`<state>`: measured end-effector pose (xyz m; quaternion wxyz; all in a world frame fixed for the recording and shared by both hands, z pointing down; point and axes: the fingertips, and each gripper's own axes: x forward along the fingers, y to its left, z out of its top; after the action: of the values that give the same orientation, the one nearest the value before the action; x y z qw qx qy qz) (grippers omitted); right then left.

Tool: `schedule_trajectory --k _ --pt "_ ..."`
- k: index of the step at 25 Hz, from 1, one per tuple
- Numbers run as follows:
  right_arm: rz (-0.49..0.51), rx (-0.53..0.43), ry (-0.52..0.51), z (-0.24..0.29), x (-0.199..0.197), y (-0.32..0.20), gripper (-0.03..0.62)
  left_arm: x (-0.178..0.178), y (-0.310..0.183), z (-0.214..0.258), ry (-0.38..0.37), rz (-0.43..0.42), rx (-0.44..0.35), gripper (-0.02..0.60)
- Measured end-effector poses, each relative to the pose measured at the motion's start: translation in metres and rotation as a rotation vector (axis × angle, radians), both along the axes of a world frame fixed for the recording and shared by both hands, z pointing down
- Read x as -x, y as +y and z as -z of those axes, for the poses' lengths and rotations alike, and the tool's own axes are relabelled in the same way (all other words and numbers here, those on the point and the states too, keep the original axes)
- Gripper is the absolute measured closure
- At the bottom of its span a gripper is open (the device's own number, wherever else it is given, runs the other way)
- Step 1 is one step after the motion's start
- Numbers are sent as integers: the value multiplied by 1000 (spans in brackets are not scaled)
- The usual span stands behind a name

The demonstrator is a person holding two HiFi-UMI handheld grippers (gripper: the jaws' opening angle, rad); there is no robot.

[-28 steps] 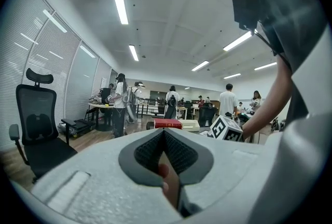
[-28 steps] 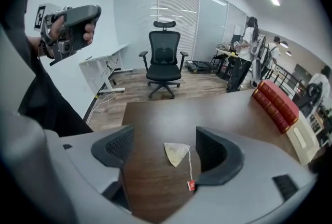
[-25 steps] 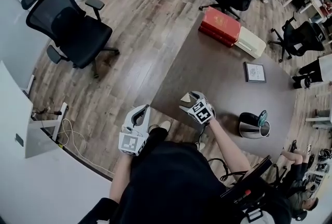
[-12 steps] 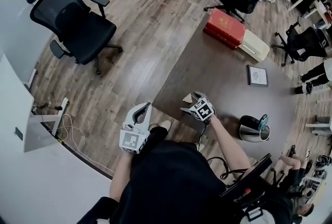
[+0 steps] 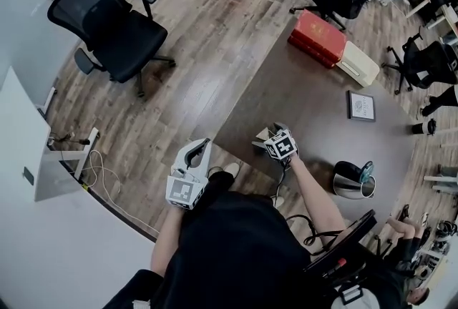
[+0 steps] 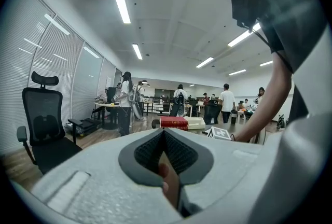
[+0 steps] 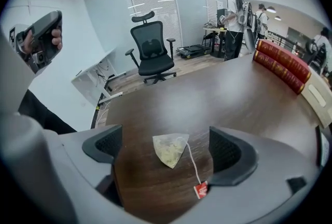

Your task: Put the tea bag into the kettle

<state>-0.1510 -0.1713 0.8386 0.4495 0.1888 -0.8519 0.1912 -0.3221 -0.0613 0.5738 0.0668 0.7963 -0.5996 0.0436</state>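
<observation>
Tea bag (image 7: 170, 149) on table (image 7: 233, 98), kettle (image 5: 351, 181) well apart

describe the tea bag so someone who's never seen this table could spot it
On the dark brown table, go to the corner nearest the person, under the right tool, whose jaws have just been opening. The tea bag lies flat between them: a pale triangular pouch, the only thing there with a thin string ending in a red tag.
</observation>
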Motion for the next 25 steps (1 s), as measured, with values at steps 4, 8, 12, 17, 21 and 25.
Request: schedule_trajectory --k 4,8,12,17,21,25 --pt "-13 2 29 -8 0 -3 85 2 2 -4 -8 3 16 578" --pt "-11 19 60 -21 -5 0 86 0 2 -3 -7 3 26 578" --pt "-23 -4 83 -27 -8 -2 88 5 4 -3 -18 13 36 578" --pt "28 -61 115 -30 -6 0 88 6 2 -3 -5 21 31 578" --pt "18 -49 131 -37 -9 0 88 2 2 -6 0 11 27 578" --pt "17 -52 128 -36 -3 0 86 4 1 -6 6 11 25 578"
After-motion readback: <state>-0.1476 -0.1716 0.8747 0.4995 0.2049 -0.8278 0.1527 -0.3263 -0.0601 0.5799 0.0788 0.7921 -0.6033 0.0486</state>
